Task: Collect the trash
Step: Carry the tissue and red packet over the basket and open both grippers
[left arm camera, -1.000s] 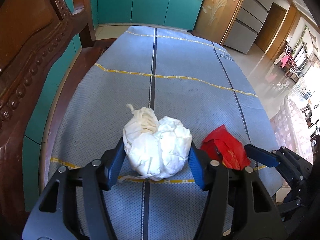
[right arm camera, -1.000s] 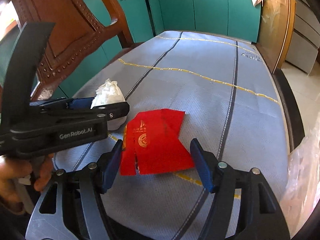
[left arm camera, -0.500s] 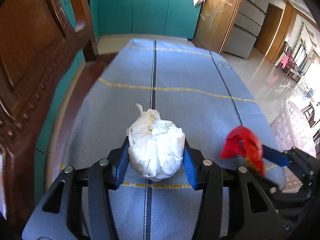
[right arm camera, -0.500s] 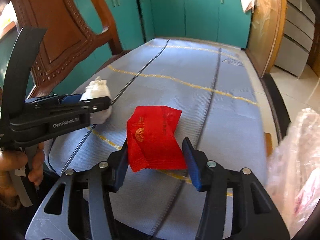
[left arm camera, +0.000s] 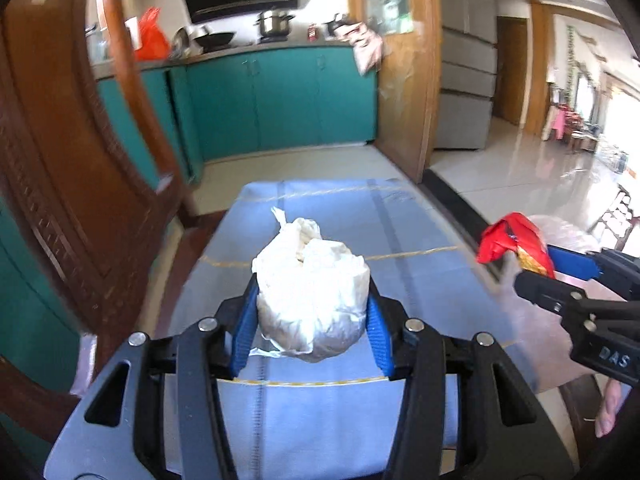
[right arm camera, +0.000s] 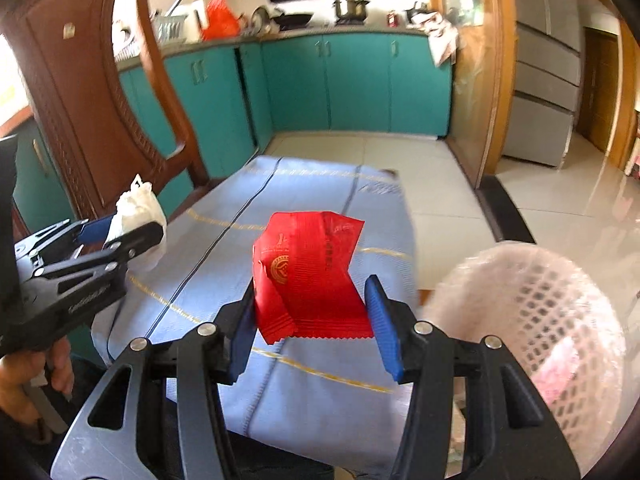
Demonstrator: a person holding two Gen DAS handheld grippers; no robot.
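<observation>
My left gripper [left arm camera: 312,320] is shut on a crumpled white paper wad [left arm camera: 312,292] and holds it raised above the table. It also shows at the left of the right wrist view [right arm camera: 136,220]. My right gripper [right arm camera: 312,316] is shut on a red foil wrapper [right arm camera: 308,276] with gold print, held above the blue tablecloth [right arm camera: 320,392]. The wrapper also shows at the right of the left wrist view [left arm camera: 516,244]. A white mesh trash basket [right arm camera: 540,332] lined with a clear bag stands low at the right of the right gripper.
A carved brown wooden chair [right arm camera: 92,92] stands at the table's left side. Teal kitchen cabinets [right arm camera: 340,84] line the far wall, with pots on the counter. A tiled floor [right arm camera: 560,208] and a grey refrigerator [right arm camera: 548,60] lie to the right.
Both grippers have risen off the table with their loads and tilted up, so the kitchen now shows. The right gripper has moved toward the trash basket, which is now more in view.
</observation>
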